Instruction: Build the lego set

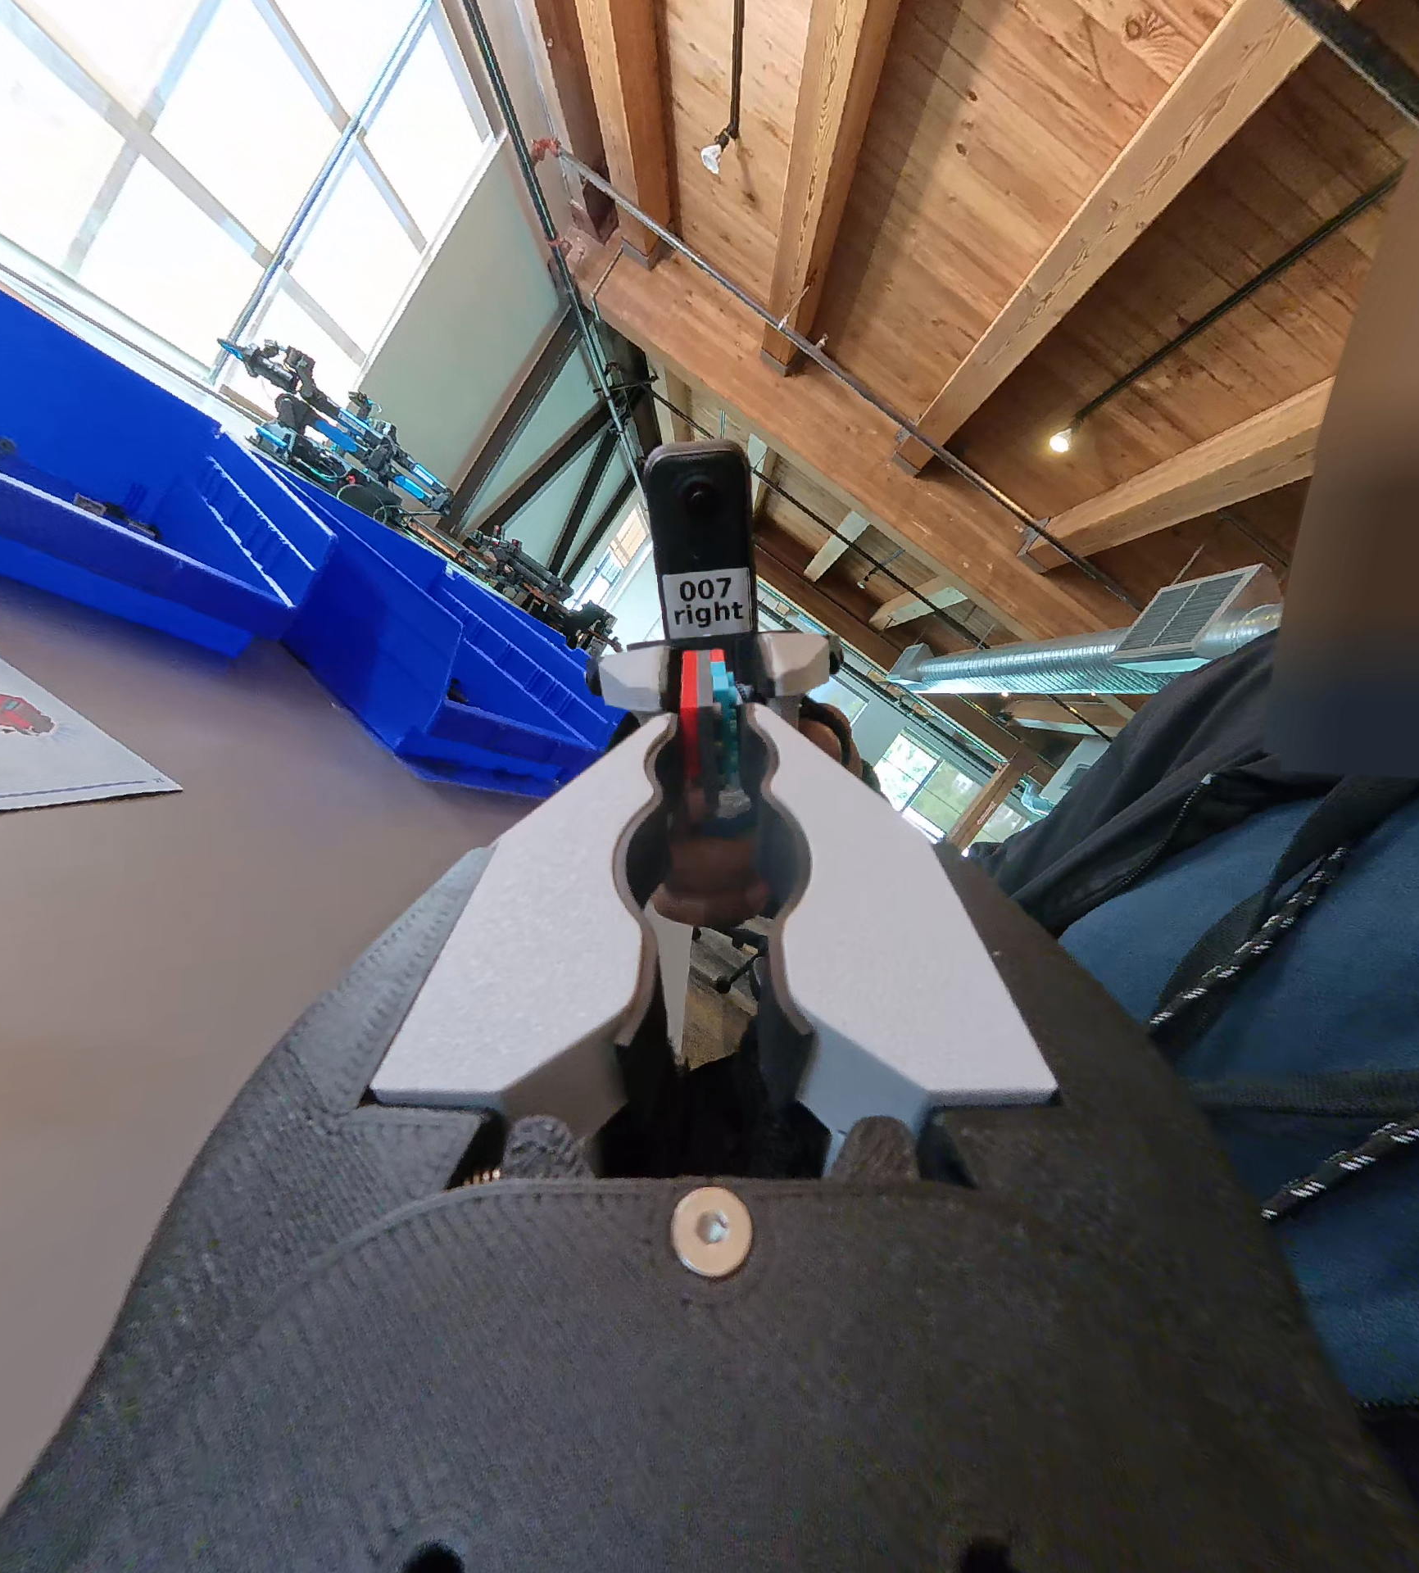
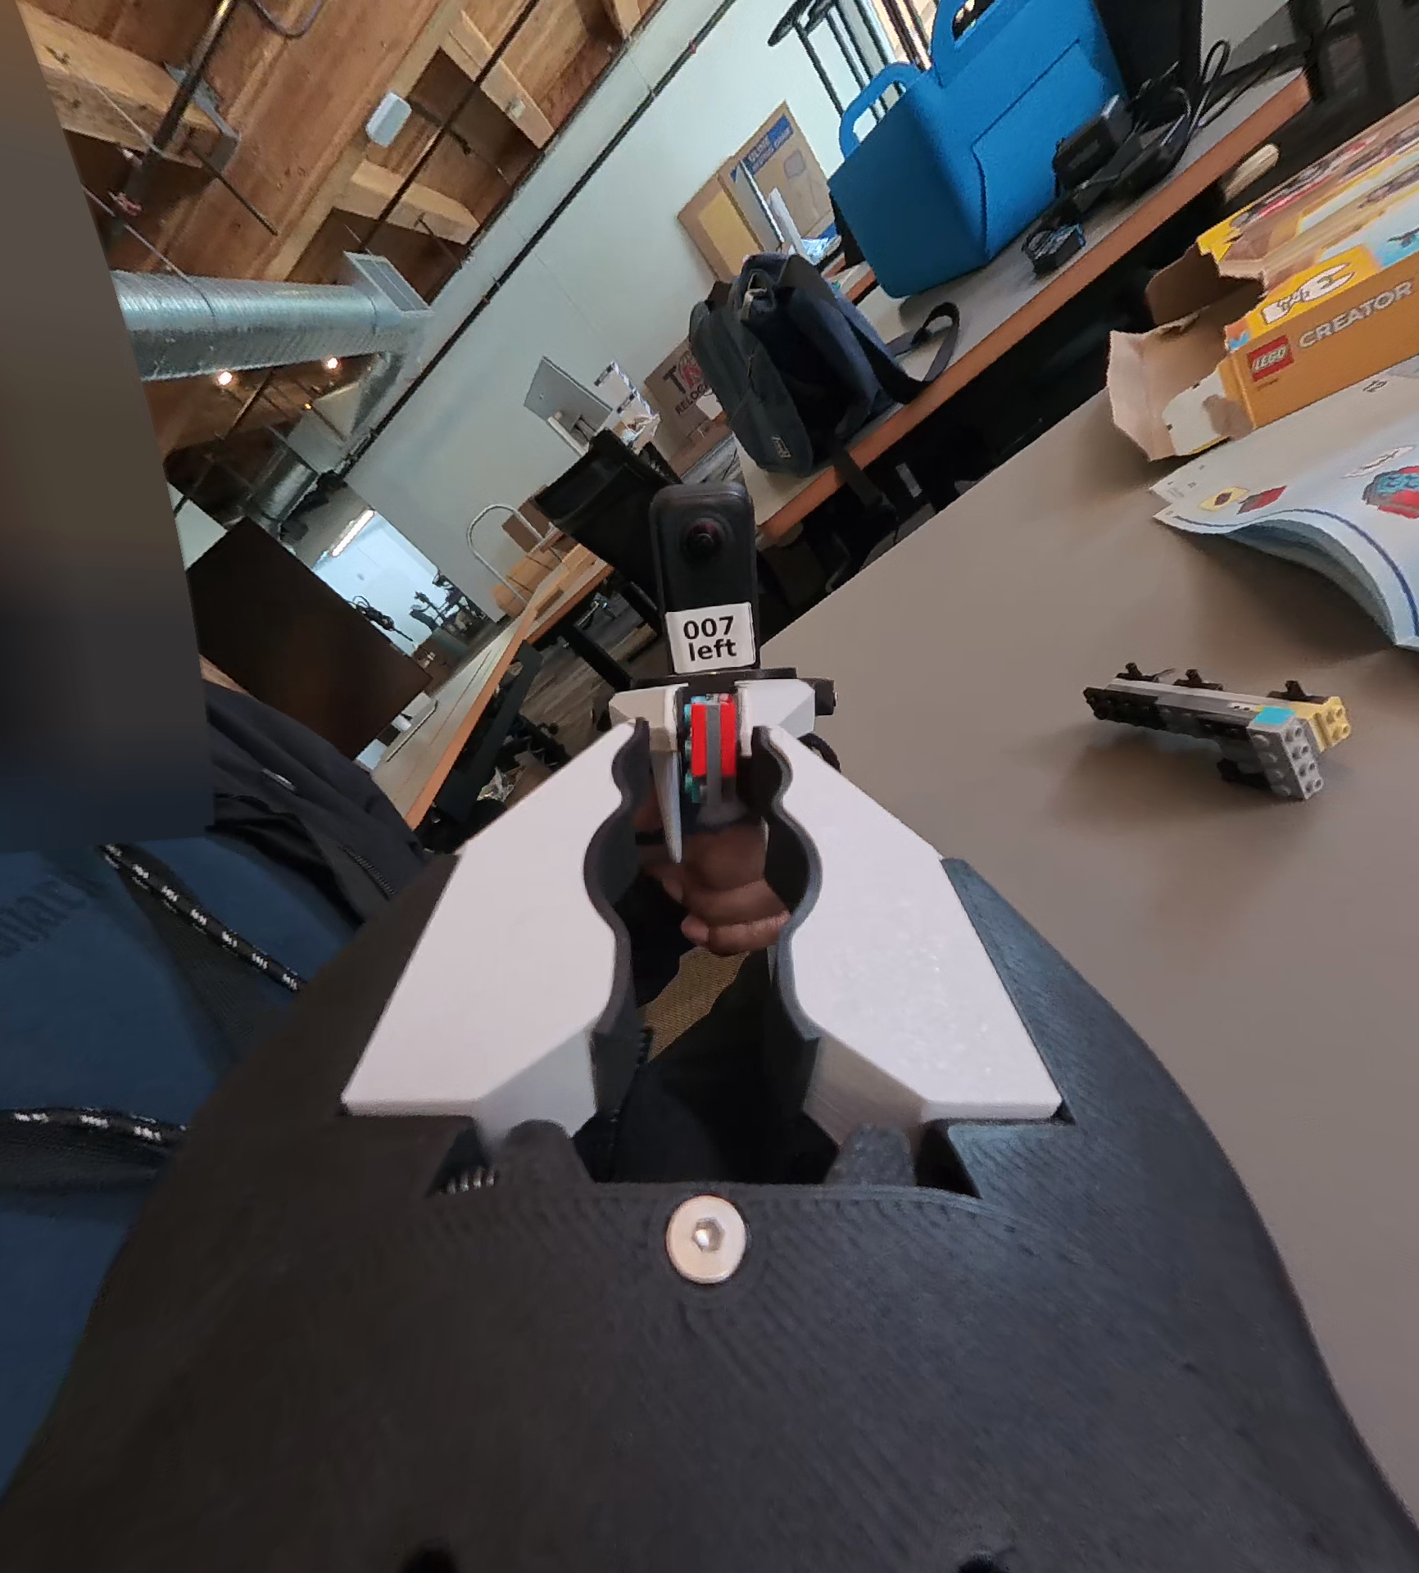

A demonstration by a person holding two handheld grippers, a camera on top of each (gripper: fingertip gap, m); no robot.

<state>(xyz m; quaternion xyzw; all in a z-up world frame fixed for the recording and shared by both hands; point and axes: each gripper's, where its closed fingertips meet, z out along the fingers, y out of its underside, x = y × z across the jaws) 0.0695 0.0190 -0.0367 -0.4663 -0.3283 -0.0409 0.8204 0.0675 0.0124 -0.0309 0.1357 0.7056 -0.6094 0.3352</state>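
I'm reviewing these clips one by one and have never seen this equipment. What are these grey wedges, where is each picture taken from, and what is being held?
A person holds one handheld gripper in each hand; each carries a camera looking along its two grey fingers. So the left wrist view shows the left gripper up close, and the right wrist view shows the right gripper. They face each other, both shut on one small red and teal brick assembly held above the table. On the table lie a grey and black brick build, an open instruction booklet, the set's box and blue trays.
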